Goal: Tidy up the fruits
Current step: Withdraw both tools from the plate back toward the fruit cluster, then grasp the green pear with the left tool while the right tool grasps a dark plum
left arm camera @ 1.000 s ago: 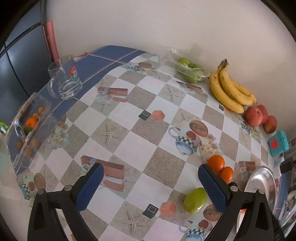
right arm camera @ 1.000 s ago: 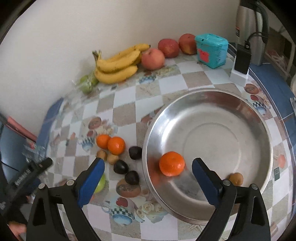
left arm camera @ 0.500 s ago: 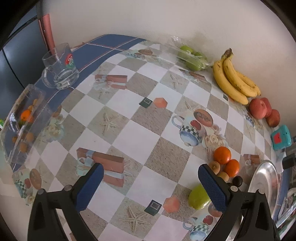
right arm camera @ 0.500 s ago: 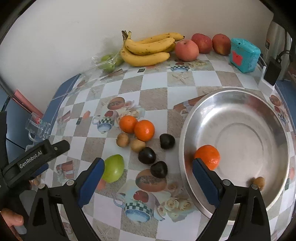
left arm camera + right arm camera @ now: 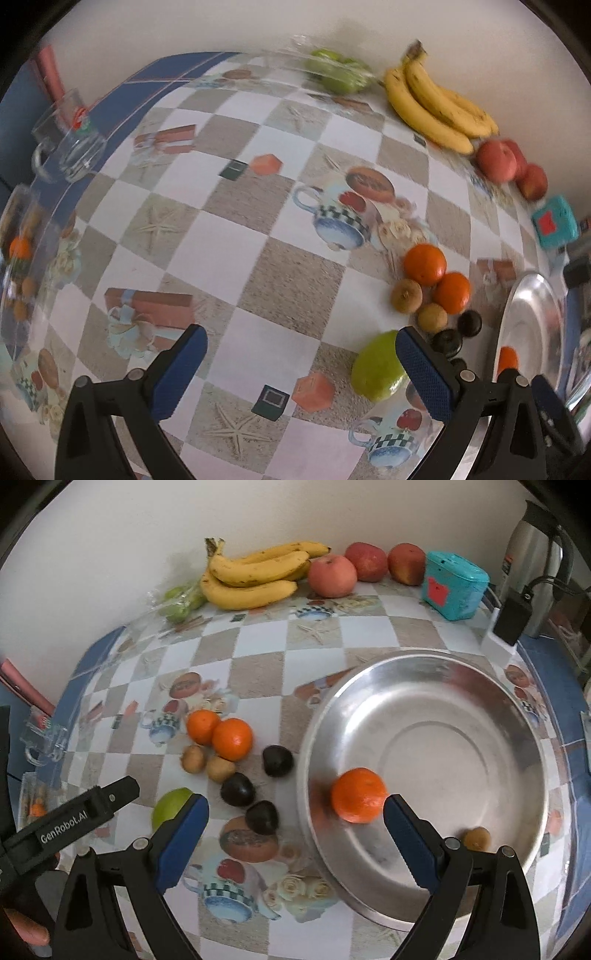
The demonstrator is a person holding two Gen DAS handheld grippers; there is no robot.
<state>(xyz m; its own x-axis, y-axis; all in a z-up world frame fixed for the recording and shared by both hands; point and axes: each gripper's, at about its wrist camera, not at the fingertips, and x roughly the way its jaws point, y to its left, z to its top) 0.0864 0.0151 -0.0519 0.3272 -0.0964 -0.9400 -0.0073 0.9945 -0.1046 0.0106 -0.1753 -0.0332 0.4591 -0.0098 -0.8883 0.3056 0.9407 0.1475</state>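
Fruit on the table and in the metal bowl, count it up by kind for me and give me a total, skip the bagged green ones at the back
Oranges: 3, one in the metal bowl
Small brown fruits: 3, one in the bowl
Dark plums: 3
Green fruit: 1
Apples: 3
Bananas: 1 bunch; the number of fingers is unclear
Total: 14, counting the bunch as one

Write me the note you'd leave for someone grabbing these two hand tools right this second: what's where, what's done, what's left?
Left gripper: jaws open, empty, above the tablecloth near the green fruit.
Right gripper: jaws open, empty, over the near rim of the metal bowl.
Done: one orange and one small brown fruit lie in the bowl.
Left on the table beside the bowl: two oranges, two small brown fruits, three dark fruits and the green fruit.
By the wall: bananas and three apples, untouched.
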